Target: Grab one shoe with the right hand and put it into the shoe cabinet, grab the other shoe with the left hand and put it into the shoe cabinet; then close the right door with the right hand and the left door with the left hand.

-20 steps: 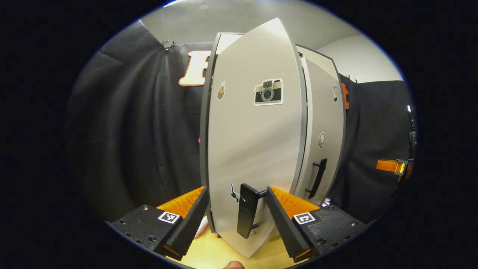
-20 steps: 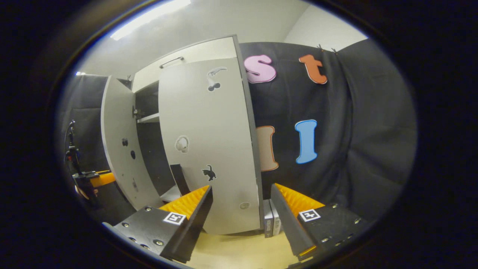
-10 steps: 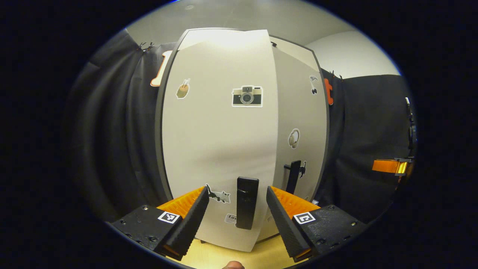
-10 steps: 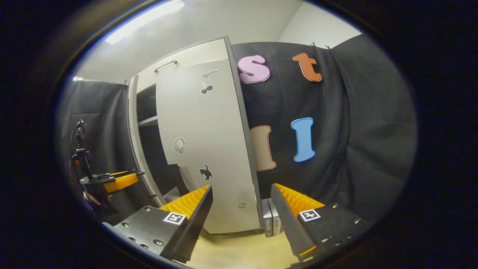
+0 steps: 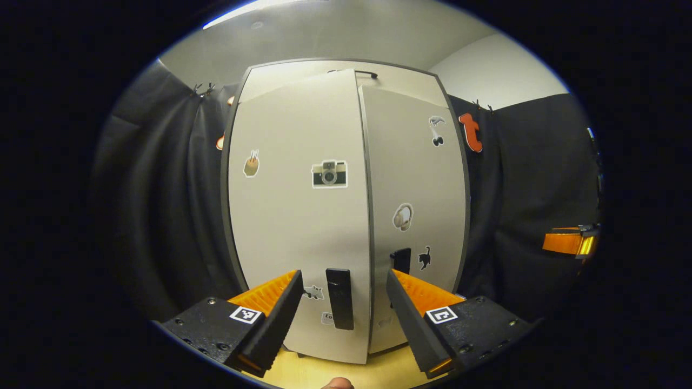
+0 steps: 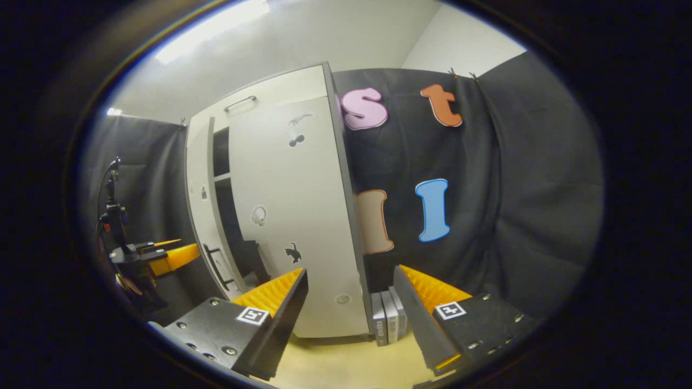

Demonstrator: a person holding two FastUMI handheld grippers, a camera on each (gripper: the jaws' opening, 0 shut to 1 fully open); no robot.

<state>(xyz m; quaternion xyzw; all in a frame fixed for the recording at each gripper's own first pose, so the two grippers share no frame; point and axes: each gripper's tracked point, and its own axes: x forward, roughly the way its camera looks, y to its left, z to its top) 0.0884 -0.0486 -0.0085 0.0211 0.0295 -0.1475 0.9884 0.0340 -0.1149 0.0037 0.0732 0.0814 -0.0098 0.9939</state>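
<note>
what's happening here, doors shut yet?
Nearly. A person holds two grippers in front of the cabinet. The left gripper is open, fingers either side of the left door's handle without pressing on it. The right door looks closed; the left door is almost shut, with a gap in the right gripper view. The right gripper is open.

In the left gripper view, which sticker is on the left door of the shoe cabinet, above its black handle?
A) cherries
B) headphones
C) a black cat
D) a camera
D: in the left gripper view the camera sticker sits on the left door above its black handle; the cat, headphones and cherries are on the right door.
</note>
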